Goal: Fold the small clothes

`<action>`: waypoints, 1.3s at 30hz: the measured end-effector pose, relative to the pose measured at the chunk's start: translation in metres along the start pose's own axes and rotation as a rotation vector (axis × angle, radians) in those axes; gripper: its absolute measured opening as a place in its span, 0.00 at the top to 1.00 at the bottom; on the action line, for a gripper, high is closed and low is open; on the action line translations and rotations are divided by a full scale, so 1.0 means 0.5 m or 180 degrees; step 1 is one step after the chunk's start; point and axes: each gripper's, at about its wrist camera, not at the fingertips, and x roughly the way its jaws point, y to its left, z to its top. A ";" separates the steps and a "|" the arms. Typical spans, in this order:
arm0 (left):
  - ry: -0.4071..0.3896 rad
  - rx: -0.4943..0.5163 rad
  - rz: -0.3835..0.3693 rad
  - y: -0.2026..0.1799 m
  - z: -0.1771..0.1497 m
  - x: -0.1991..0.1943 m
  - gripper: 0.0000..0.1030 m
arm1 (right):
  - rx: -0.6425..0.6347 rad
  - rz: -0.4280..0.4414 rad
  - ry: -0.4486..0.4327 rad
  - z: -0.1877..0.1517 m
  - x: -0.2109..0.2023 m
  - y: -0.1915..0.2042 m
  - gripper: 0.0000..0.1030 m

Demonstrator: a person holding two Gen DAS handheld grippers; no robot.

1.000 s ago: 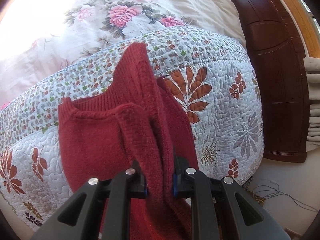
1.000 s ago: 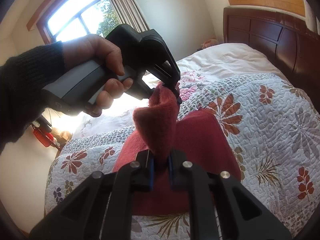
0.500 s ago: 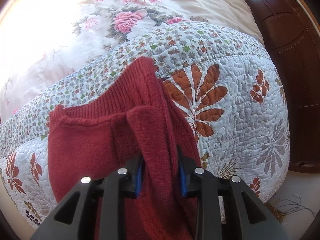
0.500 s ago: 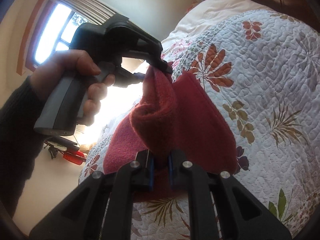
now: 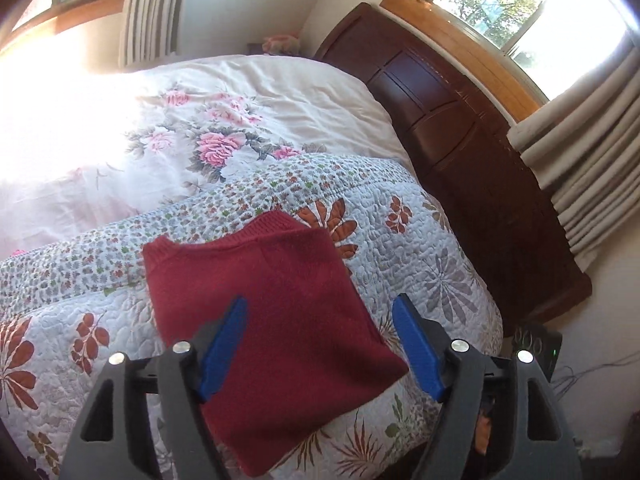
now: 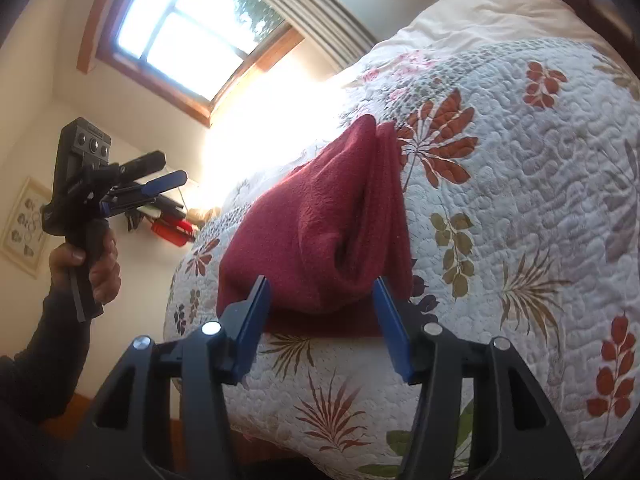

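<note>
A dark red knitted sweater point(image 5: 272, 312) is lying folded on the quilted bedspread point(image 5: 420, 248) of a bed, near the corner closest to both cameras. In the left wrist view it is showing as a flat, roughly square packet with its ribbed edge turned toward the far side, where a floral duvet point(image 5: 200, 120) is covering the rest of the bed. The left claw point(image 5: 320, 344) is hanging above the sweater with its blue fingers point(image 5: 224, 344) spread wide and nothing between them; no part of it is touching the cloth. In the right wrist view the same sweater point(image 6: 320, 232) is appearing thicker, with a soft fold standing up along its length and a rounded bulge at the near end. The right claw point(image 6: 324, 324) is sitting just in front of that near end, its jaws parted wide and empty, one blue finger point(image 6: 256, 320) on each side of the bulge; whether the fingers are brushing the cloth cannot be told. At the left of that view a hand point(image 6: 86, 264) in a dark sleeve point(image 6: 44, 360) is holding the left claw point(image 6: 160, 174) up in the air, well apart from the bed, its fingers likewise apart. A dark wooden headboard point(image 5: 460, 136) is standing at the far end of the bed, with pale curtains point(image 5: 588, 160) hanging beside it under a window point(image 5: 520, 0).
</note>
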 end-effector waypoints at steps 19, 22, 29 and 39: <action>0.0210 -0.0638 -0.1386 0.028 -0.141 0.049 0.29 | 0.0330 0.0620 0.0999 0.031 0.072 -0.130 0.93; 0.0404 -0.0837 -0.1691 0.048 -0.128 0.129 0.29 | 0.0444 0.0488 0.1152 0.005 0.126 -0.164 0.93; 0.0931 -0.1033 -0.1797 0.084 -0.170 0.249 0.32 | 0.0352 0.0539 0.0850 0.081 0.073 -0.134 0.49; 0.1070 -0.0983 -0.1885 0.086 -0.175 0.268 0.31 | 0.0468 0.0159 0.0678 0.296 0.239 -0.157 0.67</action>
